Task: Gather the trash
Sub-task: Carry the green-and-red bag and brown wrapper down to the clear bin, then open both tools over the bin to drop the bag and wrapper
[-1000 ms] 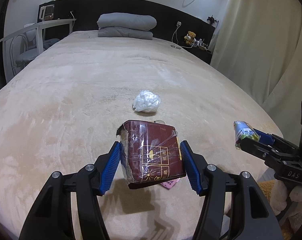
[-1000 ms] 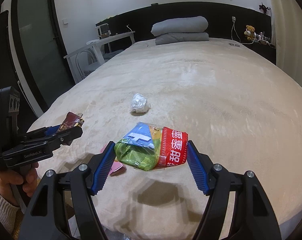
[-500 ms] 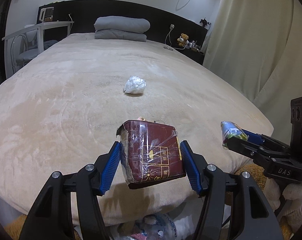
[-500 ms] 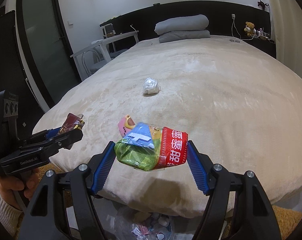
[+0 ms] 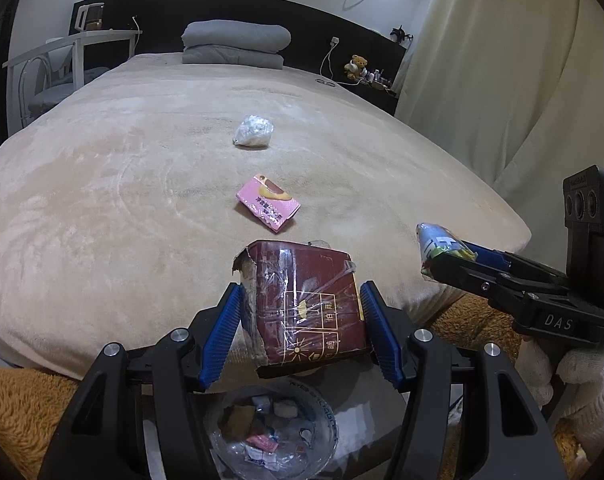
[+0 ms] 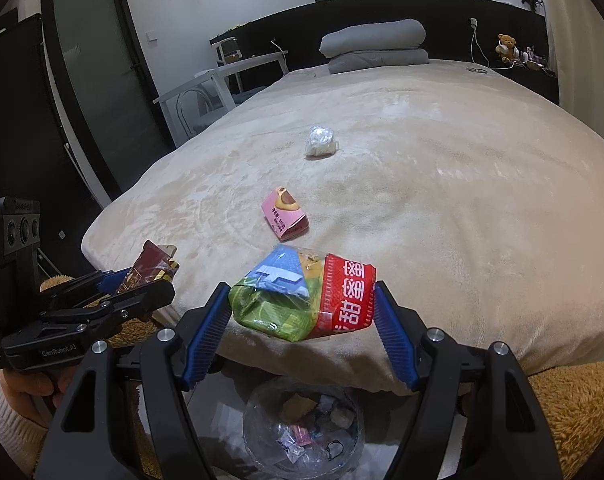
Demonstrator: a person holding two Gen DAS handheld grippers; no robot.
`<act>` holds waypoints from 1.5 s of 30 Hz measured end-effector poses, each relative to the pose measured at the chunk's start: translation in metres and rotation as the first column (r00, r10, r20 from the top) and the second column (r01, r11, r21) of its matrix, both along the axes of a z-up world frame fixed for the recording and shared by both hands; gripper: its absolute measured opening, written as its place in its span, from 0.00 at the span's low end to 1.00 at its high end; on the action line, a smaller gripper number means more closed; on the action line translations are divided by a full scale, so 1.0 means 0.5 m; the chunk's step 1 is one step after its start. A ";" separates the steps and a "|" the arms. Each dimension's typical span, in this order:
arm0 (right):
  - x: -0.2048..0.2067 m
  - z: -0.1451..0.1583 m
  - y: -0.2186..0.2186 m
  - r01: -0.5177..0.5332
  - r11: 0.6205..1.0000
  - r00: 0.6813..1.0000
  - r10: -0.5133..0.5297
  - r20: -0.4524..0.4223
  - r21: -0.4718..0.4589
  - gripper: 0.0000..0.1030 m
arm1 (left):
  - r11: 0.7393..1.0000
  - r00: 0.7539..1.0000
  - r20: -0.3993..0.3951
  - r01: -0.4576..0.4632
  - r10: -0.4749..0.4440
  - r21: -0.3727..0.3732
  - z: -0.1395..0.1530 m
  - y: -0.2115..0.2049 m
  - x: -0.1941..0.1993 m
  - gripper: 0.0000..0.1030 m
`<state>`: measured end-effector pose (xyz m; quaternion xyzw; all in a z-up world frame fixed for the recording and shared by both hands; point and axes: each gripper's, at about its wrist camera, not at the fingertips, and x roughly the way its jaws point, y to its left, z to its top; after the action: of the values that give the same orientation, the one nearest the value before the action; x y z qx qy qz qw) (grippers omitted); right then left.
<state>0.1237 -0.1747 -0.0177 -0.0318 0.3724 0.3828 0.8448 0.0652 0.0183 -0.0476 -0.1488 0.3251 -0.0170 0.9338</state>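
Observation:
My left gripper [image 5: 300, 320] is shut on a torn dark red box [image 5: 308, 304] wrapped in clear film, held past the foot of the bed above a clear plastic trash bin [image 5: 274, 436]. My right gripper [image 6: 302, 312] is shut on a colourful snack bag [image 6: 302, 292], green, blue and red, also above the bin [image 6: 302, 432]. A pink wrapper [image 5: 268, 202] and a crumpled white ball [image 5: 253, 131] lie on the bed; both also show in the right wrist view, the wrapper [image 6: 285, 212] and the ball [image 6: 321, 142].
The beige bed [image 5: 102, 184] fills the view, with grey pillows [image 5: 236, 42] at the headboard. A white desk and chair [image 5: 54, 64] stand left, curtains [image 5: 502, 80] right. A brown fuzzy rug [image 6: 574, 400] lies on the floor beside the bin.
Both grippers have pulled back from the bed to past its foot edge, each still holding its item. The trash bin has come into view below them, and the pink wrapper now lies uncovered.

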 end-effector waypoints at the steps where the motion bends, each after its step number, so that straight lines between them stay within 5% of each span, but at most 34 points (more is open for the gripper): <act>1: -0.004 -0.002 -0.001 -0.004 1.000 1.000 0.004 -0.006 0.001 0.68 | 1.000 1.000 -0.005 -0.001 0.001 -0.006 -0.003 -0.001 -0.004 0.57; 9: -0.033 -0.021 -0.004 -0.053 0.999 0.997 0.054 -0.053 0.010 0.68 | 0.999 0.998 -0.062 0.006 -0.009 -0.041 -0.035 -0.015 -0.020 0.57; 24: -0.034 -0.109 0.009 -0.118 0.992 0.957 0.099 -0.271 -0.054 0.68 | 0.995 0.971 -0.237 0.017 -0.039 -0.094 -0.108 -0.016 -0.022 0.57; 33: 0.006 -0.206 0.022 -0.117 0.987 0.868 0.046 -0.495 -0.114 0.68 | 0.985 0.890 -0.450 -0.005 -0.074 -0.172 -0.207 -0.002 0.009 0.57; 42: 0.031 -0.273 0.030 -0.108 0.983 0.775 -0.009 -0.632 -0.147 0.68 | 0.974 0.808 -0.572 0.009 -0.140 -0.226 -0.274 -0.015 0.031 0.57; 45: 0.035 -0.281 0.032 -0.103 0.982 0.767 -0.025 -0.641 -0.161 0.68 | 0.971 0.794 -0.590 0.001 -0.147 -0.240 -0.284 -0.012 0.037 0.57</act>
<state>0.1409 -0.1588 -0.1584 0.0137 0.6714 0.3515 0.6523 0.0835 0.0124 -0.1894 -0.2393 0.6071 -0.0425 0.7566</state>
